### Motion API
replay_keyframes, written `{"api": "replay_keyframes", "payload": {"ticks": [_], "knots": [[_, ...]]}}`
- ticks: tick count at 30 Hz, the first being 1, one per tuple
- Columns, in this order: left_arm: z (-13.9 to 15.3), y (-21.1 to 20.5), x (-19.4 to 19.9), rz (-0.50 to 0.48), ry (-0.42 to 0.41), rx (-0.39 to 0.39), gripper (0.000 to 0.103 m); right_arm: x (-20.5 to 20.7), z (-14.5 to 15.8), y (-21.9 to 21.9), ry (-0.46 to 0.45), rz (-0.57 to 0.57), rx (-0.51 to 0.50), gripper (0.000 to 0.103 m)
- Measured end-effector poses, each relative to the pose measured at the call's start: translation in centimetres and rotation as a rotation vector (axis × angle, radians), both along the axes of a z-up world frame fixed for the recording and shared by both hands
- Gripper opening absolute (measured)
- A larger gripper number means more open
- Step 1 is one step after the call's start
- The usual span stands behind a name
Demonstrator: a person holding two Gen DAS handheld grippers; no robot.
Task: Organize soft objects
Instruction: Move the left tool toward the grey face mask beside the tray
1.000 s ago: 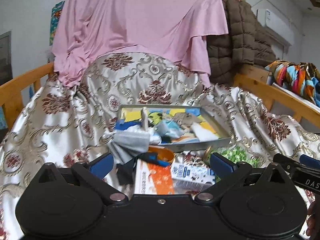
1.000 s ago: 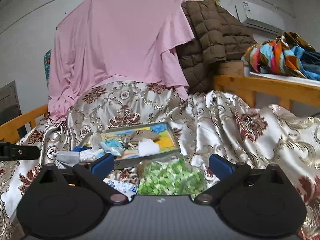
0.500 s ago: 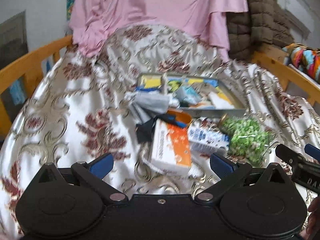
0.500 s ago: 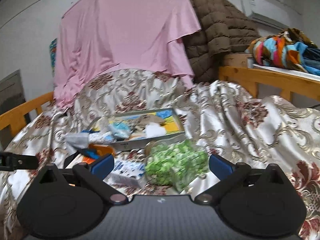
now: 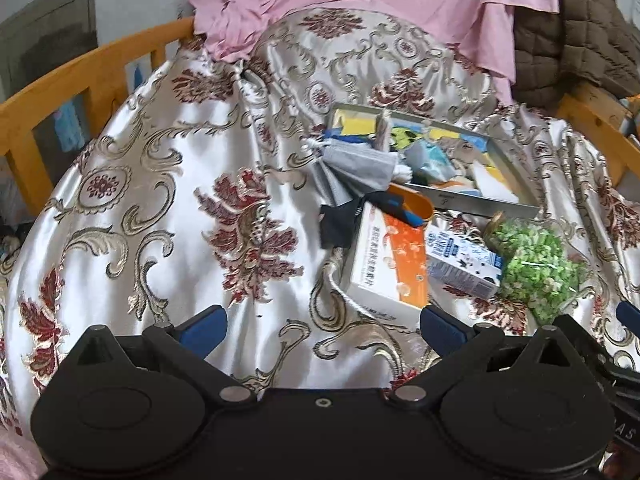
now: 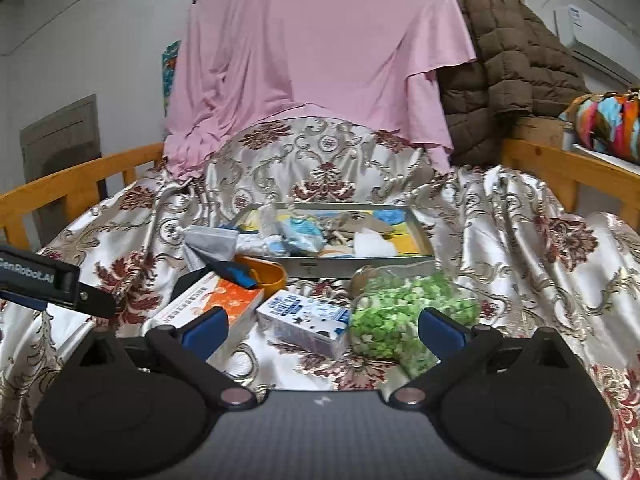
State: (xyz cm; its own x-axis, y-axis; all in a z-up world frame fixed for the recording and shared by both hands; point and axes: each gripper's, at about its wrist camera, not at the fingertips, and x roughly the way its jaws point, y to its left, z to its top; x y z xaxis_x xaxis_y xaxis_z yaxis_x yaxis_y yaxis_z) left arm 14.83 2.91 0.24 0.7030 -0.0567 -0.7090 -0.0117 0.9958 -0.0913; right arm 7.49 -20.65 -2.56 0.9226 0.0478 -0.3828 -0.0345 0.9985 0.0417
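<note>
- We see the soft things gathered in and around a shallow grey metal tray with a colourful printed bottom (image 6: 424,240), which lies on the far middle part of a shiny cream satin bedspread with dark red and gold flowers (image 5: 168,208).
- Inside the tray lie a light blue soft pouch (image 6: 300,234), a white folded tissue-like piece (image 6: 370,246) and a brownish piece that we cannot identify.
- A grey pleated cloth piece (image 5: 356,170) hangs over the left near corner of the tray and rests partly on the bedspread.
- Just near of the tray lies an orange round-edged item (image 5: 418,202) with a dark blue piece across it.
- Near of that lies a white and orange flat cardboard box (image 5: 390,260), and touching its right side is a small white and blue carton (image 5: 460,258).
- To the right of the carton lies a clear plastic bag full of small green pieces (image 6: 404,312).
- Our left gripper (image 5: 322,324) hangs over bare bedspread, left of the box; its blue-padded fingers stand wide apart and hold nothing.
- Our right gripper (image 6: 322,326) is also spread wide and holds nothing; the carton and the green bag lie between its fingers in the view.
- Farther away, a pink cloth (image 6: 320,52) hangs behind the bed, a brown quilted jacket (image 6: 508,64) is at its right, and an orange wooden rail (image 5: 80,80) runs along the left side.
</note>
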Motion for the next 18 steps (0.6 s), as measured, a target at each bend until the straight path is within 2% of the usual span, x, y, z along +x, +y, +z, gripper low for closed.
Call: {"api": "replay_keyframes", "payload": {"ticks": [5,10,15,18], "knots": [[-0.1,0.6,1.1,0.033,0.029,-0.016,0.102,0.9,-0.3,0.6,0.01,0.035,0.004,0.103],[0.0,1.3,2.1,0.05,0.032,0.004,0.102,3.0,-0.4,1.5,0.01,0.087,-0.005,0.103],[-0.3,2.2,3.5,0.097,0.057,-0.022,0.102,4.5,-0.6,1.8,-0.024,0.128,-0.048,0.103],[-0.3,2.4,4.6,0.105,0.059,-0.003,0.102,5.4,-0.6,1.7,-0.037,0.141,-0.048,0.103]]}}
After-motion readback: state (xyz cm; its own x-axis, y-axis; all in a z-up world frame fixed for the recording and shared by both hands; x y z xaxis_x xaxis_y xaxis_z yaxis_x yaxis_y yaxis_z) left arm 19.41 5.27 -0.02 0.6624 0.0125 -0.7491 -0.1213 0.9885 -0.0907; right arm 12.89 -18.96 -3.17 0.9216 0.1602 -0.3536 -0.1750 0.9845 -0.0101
